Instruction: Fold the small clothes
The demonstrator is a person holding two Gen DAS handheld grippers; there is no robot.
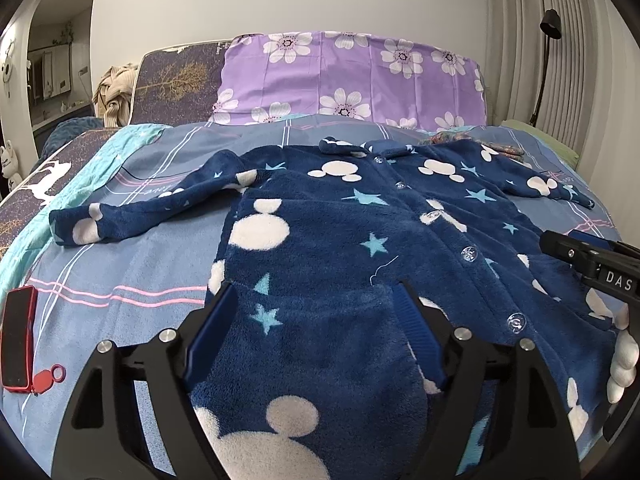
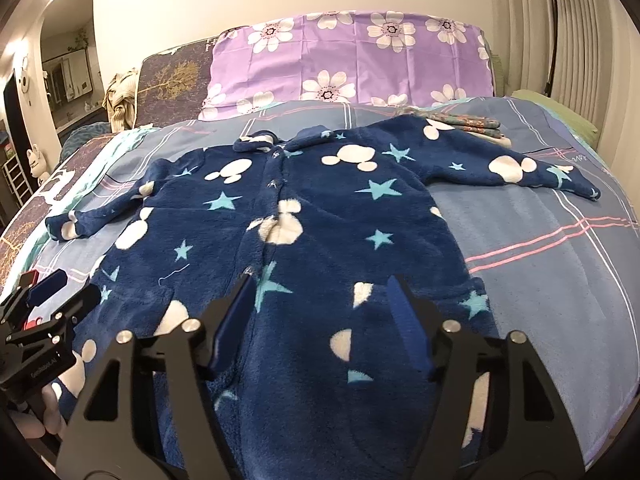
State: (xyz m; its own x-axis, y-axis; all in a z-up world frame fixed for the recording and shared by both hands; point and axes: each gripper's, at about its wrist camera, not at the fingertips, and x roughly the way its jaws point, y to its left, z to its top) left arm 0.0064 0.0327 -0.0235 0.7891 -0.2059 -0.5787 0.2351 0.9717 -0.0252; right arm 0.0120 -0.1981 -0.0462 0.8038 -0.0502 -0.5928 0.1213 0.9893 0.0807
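Left wrist view looks up a dark-blue fleece child's top (image 1: 360, 240), printed with white mouse heads and pale-blue stars, spread front-up with its clear buttons done and both sleeves out to the sides on a blue checked bedsheet (image 1: 132, 264). The left gripper (image 1: 316, 328) straddles the hem of that top, jaws spread wide with fleece lying between them; I cannot tell whether the pads pinch it yet. On the other side of the button line the right gripper (image 2: 320, 320) sits the same way over the hem, jaws parted, fleece between, grip equally unclear. Beyond the top's collar lies a purple flowered pillow (image 1: 352, 76), beside the collar a small folded patterned cloth (image 2: 468, 124), and off the top's left sleeve a red-cased phone (image 1: 18, 336).

It looks like the start of the first fold: both tools taking the hem. Next, I judge, each must close firmly on the thick fleece, then lift together and carry the hem toward the collar without dragging the sleeves.
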